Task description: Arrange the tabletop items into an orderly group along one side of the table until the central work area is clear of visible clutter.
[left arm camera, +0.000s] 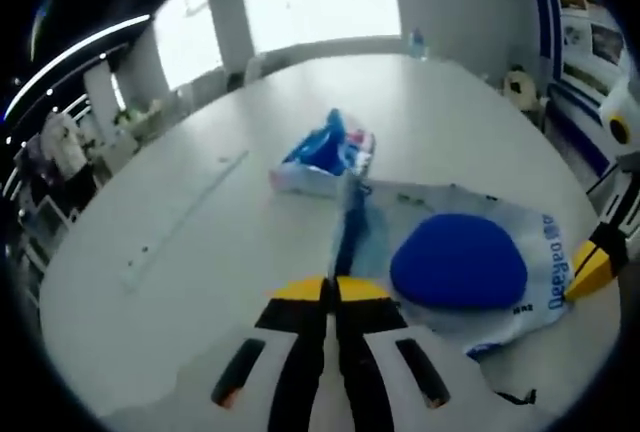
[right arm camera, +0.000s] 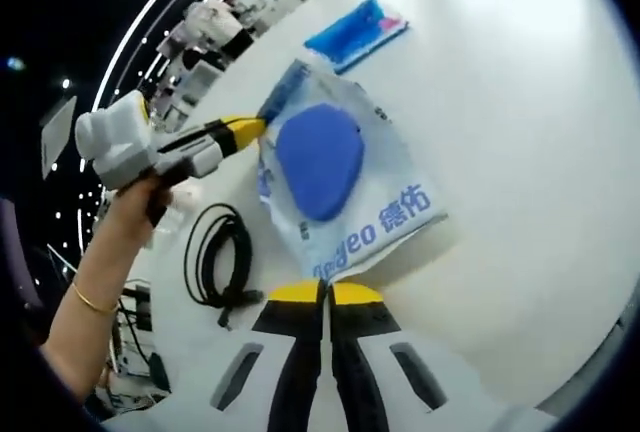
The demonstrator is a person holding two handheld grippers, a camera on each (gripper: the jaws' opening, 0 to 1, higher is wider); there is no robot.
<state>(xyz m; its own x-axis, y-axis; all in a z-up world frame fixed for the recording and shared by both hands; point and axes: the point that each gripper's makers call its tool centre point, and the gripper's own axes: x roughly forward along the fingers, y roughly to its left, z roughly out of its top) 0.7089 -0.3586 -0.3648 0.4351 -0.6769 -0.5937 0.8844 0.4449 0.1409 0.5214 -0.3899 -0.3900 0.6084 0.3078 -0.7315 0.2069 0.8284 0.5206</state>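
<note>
The left gripper (left arm camera: pixel 330 290) has its jaws pressed together on a thin blue strip, which seems to be the edge of the white wipes pack (left arm camera: pixel 470 252) lying just ahead and to the right of them; in the right gripper view the same gripper (right arm camera: pixel 250 127), held by a person's hand (right arm camera: pixel 140 197), pinches the pack's far corner, probably to drag the pack toward one side. The right gripper (right arm camera: pixel 323 294) has its jaws closed too, with the near edge of the pack (right arm camera: pixel 350 192) just in front of them; I cannot tell if they really grip it. Beyond the pack lies a smaller blue packet (left arm camera: pixel 325 157), close to it. A coiled black cable (right arm camera: pixel 215 257) lies left of the right jaws on the white counter (right arm camera: pixel 520 102), and it could be in the way when the pack slides.
</note>
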